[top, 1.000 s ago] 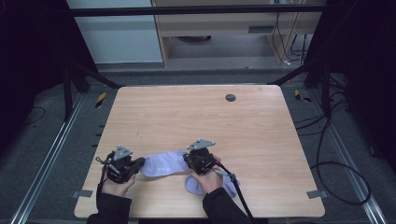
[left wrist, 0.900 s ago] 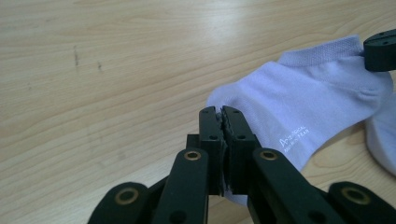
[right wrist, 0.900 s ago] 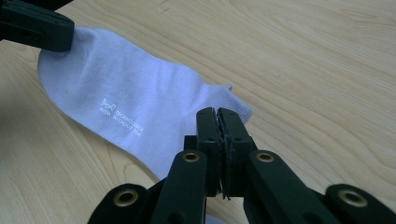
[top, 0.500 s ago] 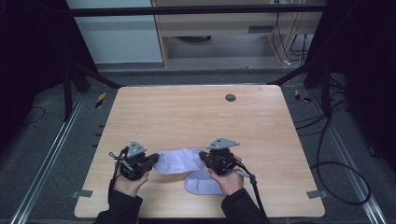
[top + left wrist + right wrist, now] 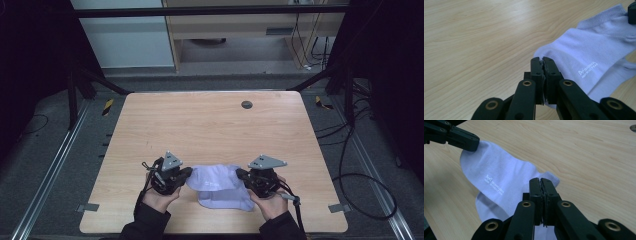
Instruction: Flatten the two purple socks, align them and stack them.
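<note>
Two pale lilac ankle socks (image 5: 220,186) lie at the near edge of the wooden table (image 5: 210,125), one stretched above the other. Left gripper (image 5: 186,174) is clamped on one end of the upper sock (image 5: 584,50), right gripper (image 5: 242,175) on its opposite end, cloth pinched between both pairs of jaws. Small white print with a logo (image 5: 493,184) sits on the sock's side; it reads roughly "TECHNOLOGICAL", second line too small to read. Far half of the table is bare wood apart from a round dark hole (image 5: 246,104) near the back edge. Dark floor and rails surround the table.
</note>
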`<state>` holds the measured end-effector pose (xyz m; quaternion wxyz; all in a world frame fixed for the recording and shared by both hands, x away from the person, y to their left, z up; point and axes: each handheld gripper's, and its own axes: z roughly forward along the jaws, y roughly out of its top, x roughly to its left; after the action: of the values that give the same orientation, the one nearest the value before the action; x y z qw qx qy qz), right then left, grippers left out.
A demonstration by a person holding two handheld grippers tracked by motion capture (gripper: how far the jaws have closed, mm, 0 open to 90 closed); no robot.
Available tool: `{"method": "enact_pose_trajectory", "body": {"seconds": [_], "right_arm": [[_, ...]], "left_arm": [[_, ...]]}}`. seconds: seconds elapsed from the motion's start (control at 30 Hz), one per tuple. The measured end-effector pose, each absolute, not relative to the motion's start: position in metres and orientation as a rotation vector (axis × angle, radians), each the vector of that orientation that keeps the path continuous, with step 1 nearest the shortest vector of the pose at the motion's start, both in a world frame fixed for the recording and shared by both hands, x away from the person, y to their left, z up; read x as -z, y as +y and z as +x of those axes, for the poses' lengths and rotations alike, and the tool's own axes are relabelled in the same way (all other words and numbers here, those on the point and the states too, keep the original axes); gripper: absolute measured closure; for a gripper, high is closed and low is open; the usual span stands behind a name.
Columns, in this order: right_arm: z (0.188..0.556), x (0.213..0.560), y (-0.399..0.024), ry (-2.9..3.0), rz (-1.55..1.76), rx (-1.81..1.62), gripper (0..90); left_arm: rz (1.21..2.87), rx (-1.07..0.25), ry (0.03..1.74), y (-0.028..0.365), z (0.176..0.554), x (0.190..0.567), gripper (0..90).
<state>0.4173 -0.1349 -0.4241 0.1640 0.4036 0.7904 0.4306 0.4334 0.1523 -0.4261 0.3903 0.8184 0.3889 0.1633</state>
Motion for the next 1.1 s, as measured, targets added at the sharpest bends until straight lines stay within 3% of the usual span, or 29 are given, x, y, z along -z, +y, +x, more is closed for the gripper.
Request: {"method": "enact_pose_trajectory", "body": {"seconds": [1.1], "right_arm": [[0.392, 0.463, -0.165, 2.333, 1.247, -1.135, 88.5]], "left_arm": [[2.232, -0.321, 0.93, 0.118, 0.428, 0.465, 87.4]]}}
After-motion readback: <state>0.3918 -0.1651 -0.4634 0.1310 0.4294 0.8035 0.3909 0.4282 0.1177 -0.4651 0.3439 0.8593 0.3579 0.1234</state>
